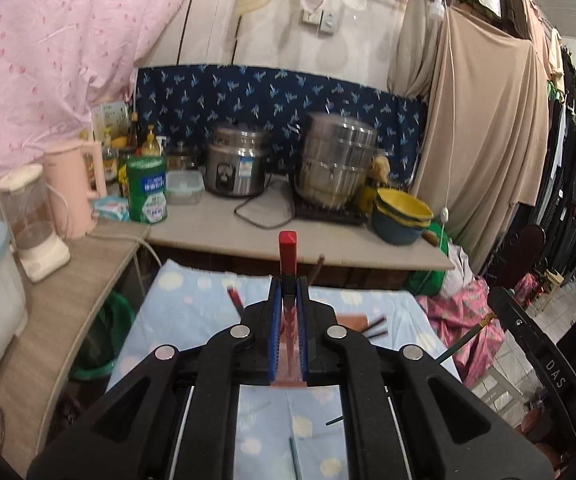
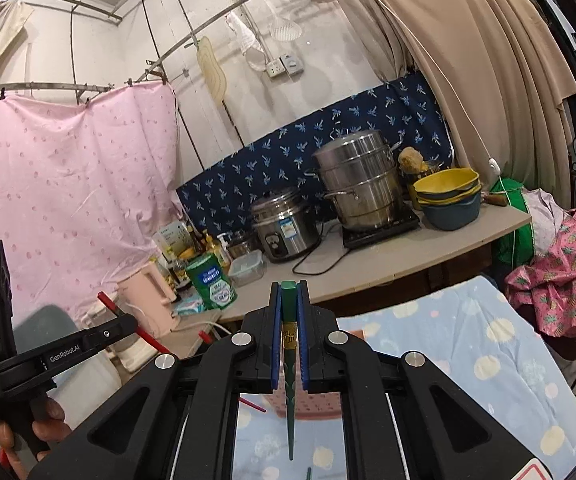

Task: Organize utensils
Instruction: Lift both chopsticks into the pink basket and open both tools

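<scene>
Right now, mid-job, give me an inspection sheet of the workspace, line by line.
Surface: blue cloth with pale dots, over the work table.
Job's things: red chopstick and green chopstick, each held; more chopsticks lie loose on the cloth.
Clutter: rice cooker, steamer pot, stacked bowls, green tin, pink kettle on the counter.
Grippers: left gripper and right gripper, jaws closed on chopsticks.
Cables: black cord on the counter.
Surroundings: pink curtain, hanging clothes.

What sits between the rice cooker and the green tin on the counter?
A clear lidded container sits between rice cooker and green tin; the left wrist view shows it best.
</scene>
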Motion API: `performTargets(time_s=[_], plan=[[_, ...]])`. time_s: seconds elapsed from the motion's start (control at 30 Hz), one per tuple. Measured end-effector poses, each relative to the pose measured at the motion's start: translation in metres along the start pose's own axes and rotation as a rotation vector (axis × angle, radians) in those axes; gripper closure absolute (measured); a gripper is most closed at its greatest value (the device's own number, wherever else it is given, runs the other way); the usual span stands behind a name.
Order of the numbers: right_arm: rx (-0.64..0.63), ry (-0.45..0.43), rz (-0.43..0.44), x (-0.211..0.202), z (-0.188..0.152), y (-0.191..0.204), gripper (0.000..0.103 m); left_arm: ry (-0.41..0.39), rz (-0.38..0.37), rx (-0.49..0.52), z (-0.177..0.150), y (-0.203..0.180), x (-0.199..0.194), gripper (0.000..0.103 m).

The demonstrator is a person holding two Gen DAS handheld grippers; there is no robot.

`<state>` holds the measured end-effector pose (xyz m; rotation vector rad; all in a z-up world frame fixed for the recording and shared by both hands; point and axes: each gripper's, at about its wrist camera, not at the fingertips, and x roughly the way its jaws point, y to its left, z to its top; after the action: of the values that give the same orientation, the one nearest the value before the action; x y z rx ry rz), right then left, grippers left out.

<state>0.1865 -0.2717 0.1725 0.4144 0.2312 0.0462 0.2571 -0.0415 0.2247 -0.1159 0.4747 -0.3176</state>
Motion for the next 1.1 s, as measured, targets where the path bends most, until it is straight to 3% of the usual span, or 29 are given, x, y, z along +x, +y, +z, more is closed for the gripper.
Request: performTargets(time_s=[0.2, 0.4, 0.7, 1.03, 1.1], plan=[[0.013, -0.096, 0.009, 0.028, 0.032, 0.005, 0.096, -0.082, 0.004, 0.009, 0.032, -0.001, 0.016, 0.096], [0.042, -0.161, -0.004, 0.052, 0.051, 0.004, 0.096, -0.06, 0.016, 0.007, 0.034, 0.003, 0.044, 0.096], [0.002, -0.022, -0.058, 0.106, 0.018, -0.005, 0.096, 0.022, 0.035, 0.005, 0.01, 0.015, 0.078, 0.096], [-0.01, 0.071, -0.083, 0.129, -0.008, -0.009, 0.096, 0.099, 0.025, -0.029, -0.003, 0.025, 0.097, 0.096], [-0.012, 0.092, -0.078, 0.131, -0.011, -0.009, 0.092, 0.119, 0.031, -0.046, -0.006, 0.027, 0.1, 0.089]])
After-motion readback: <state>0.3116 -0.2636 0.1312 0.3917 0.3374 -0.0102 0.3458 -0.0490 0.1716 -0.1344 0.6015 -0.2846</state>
